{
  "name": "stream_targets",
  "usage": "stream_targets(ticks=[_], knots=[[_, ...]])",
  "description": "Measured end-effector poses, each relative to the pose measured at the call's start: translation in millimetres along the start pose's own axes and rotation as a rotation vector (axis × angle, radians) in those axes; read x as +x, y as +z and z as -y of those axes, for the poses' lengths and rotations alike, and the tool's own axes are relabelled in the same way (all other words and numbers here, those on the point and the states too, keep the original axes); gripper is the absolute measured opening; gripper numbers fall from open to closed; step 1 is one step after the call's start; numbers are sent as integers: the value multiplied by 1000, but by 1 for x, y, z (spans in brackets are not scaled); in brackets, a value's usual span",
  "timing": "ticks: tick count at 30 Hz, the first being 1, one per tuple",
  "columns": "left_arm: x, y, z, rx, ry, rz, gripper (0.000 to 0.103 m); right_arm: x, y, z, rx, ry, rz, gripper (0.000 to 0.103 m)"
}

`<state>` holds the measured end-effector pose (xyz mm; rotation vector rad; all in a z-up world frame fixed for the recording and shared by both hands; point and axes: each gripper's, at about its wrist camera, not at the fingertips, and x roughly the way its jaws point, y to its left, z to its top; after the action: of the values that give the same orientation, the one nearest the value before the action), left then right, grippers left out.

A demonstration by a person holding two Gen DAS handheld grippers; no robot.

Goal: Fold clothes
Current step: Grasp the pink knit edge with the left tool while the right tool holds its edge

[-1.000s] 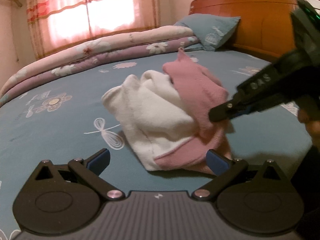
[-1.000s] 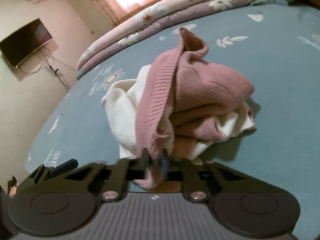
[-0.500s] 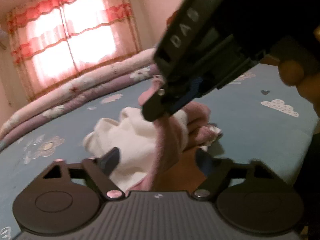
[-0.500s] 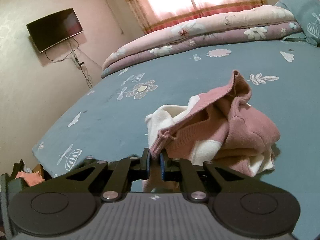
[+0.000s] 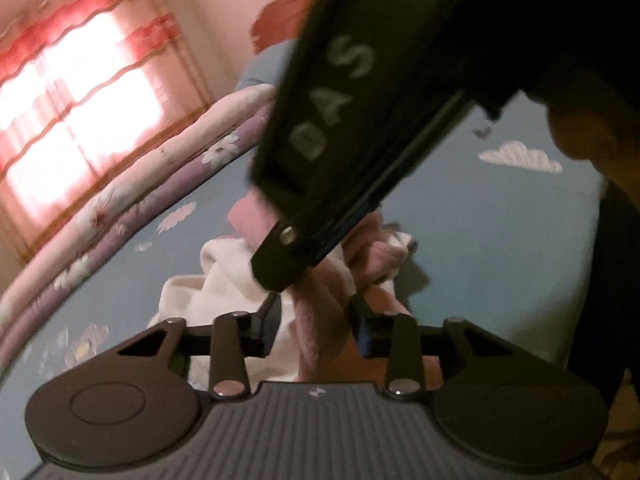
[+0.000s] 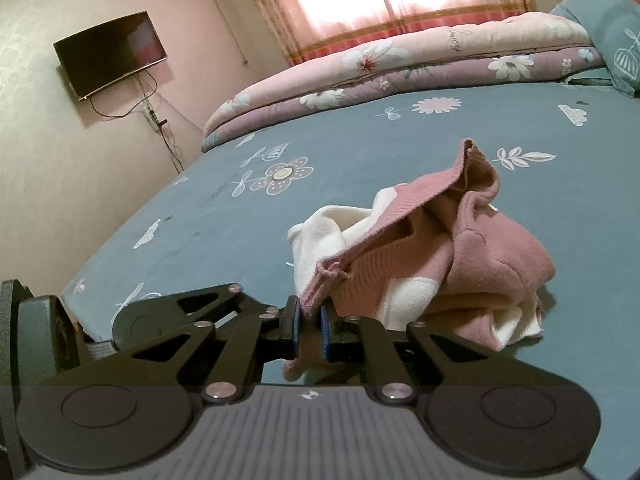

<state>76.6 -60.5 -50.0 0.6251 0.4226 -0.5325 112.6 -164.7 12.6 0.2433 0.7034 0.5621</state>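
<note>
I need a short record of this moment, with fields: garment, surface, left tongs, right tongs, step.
garment: pink and white sweater, crumpled in a heap
surface: blue floral bedsheet
left tongs: open, pink fabric between the fingers, not clamped
right tongs: shut on the sweater's ribbed pink edge
step: no fold made yet

The right claw point(image 6: 308, 330) is clamped on the ribbed pink hem of a pink-and-white sweater point(image 6: 460, 264), pulling that edge taut toward the near edge of the bed point(image 6: 360, 148). The rest of the sweater lies crumpled mid-bed. A rolled floral quilt point(image 6: 400, 76) runs along the far edge. A TV point(image 6: 110, 54) hangs on the wall.
</note>
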Motion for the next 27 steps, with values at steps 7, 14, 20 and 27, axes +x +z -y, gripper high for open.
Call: stream_targets(ticks=[7, 14, 20, 27], knots=[[2, -6, -4, -49, -13, -16, 6, -3, -3, -2, -30, 11, 0, 20], [-12, -20, -39, -133, 102, -26, 6, -31, -4, 9, -83, 6, 60, 51], [-30, -27, -52, -174, 162, -10, 6, -30, 13, 45, -31, -111, 74, 51], [-48, -24, -48, -198, 165, 3, 6, 17, 54, 87, 55, -175, 39, 51]])
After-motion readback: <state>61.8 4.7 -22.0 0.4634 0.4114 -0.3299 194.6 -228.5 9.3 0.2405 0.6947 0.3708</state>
